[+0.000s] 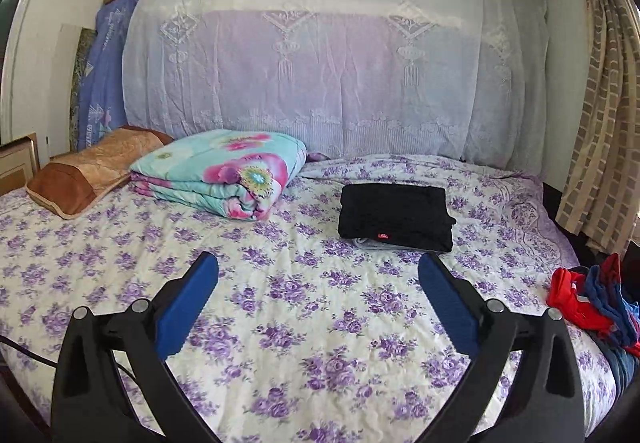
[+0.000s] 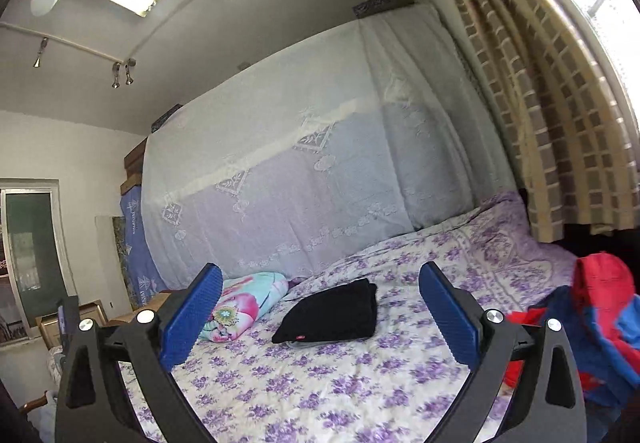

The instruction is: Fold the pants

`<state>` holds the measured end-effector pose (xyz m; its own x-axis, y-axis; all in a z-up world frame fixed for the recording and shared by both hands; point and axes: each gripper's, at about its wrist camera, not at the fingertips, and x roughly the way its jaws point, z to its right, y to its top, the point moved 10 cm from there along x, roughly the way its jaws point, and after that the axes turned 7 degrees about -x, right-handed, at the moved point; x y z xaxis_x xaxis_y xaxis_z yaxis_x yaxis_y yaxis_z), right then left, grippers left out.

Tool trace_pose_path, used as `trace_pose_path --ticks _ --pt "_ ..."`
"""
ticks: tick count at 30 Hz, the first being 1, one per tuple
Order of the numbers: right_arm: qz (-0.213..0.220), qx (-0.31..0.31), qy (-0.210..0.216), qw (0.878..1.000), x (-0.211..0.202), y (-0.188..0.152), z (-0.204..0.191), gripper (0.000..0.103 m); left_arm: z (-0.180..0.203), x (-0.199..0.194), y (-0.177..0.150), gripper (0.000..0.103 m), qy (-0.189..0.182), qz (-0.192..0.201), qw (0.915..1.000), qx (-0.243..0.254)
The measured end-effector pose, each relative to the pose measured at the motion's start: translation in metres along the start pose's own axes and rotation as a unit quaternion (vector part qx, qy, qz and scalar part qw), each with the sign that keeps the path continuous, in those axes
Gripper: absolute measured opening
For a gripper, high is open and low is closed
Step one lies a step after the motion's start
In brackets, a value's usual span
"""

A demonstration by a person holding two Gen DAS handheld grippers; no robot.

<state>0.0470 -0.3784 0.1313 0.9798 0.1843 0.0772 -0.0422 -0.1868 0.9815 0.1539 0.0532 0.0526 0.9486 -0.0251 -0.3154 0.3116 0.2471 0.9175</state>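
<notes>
The black pants point(image 1: 394, 217) lie folded into a neat flat pile on the bed point(image 1: 304, 323). They sit toward the far side, a bit to the right. A small red tag shows on the near edge of the pile.

The left gripper point(image 1: 318, 299) hangs above the flowery sheet, near the front. Its blue pads point(image 1: 188, 313) stand wide apart with nothing between them. The pants are well away from it, farther back.

The right gripper point(image 2: 320, 309) is wide too, and it holds nothing. In its view the pants point(image 2: 332, 317) lie beyond the tips, not touching them.

To the left of the pants rests a folded flower blanket point(image 1: 220, 173). A brown pillow point(image 1: 92, 171) lies left of that. A heap of red and blue clothes point(image 1: 588, 307) sits at the right edge of the bed. A white lace cloth point(image 1: 328, 75) hangs behind the bed.
</notes>
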Motion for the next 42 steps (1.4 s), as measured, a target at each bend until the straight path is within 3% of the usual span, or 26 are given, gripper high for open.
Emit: trace_pose_path --ticks 4,9,12,18,21,25,29,32,36,42 --pt "-0.009 -0.011 -0.052 0.999 -0.073 0.006 0.027 0.099 -0.009 -0.061 0.003 0.098 0.02 0.031 0.9988 0.032" --pt "-0.026 -0.002 -0.067 0.997 -0.121 -0.024 0.049 0.099 -0.021 -0.092 -0.01 0.098 0.019 0.03 0.999 0.026" --pt "-0.062 0.02 -0.064 0.996 -0.083 -0.049 0.052 0.099 -0.02 -0.074 -0.037 0.098 0.013 -0.007 0.9996 0.023" --pt "-0.145 0.078 -0.053 0.985 0.003 -0.145 0.035 0.099 -0.021 0.006 -0.109 0.098 0.075 -0.101 0.9903 0.058" --pt "-0.19 0.086 -0.047 0.977 0.038 -0.181 0.017 0.099 -0.018 0.024 -0.125 0.098 0.086 -0.114 0.9873 0.069" --pt "-0.225 0.023 -0.037 0.973 0.073 -0.21 -0.017 0.099 -0.016 0.036 -0.132 0.098 0.088 -0.117 0.9867 0.071" --pt "-0.206 -0.018 -0.03 0.978 0.081 -0.215 -0.04 0.099 -0.012 0.046 -0.138 0.098 0.084 -0.132 0.985 0.073" --pt "-0.208 -0.037 -0.024 0.977 0.091 -0.208 -0.052 0.099 0.003 0.057 -0.131 0.098 0.057 -0.14 0.9859 0.072" --pt "-0.205 -0.056 0.01 0.977 0.123 -0.187 -0.071 0.099 0.032 0.075 -0.097 0.098 0.044 -0.11 0.989 0.089" --pt "-0.178 -0.067 -0.002 0.982 0.197 -0.156 -0.066 0.099 0.065 0.126 -0.052 0.098 0.049 -0.092 0.9883 0.112"
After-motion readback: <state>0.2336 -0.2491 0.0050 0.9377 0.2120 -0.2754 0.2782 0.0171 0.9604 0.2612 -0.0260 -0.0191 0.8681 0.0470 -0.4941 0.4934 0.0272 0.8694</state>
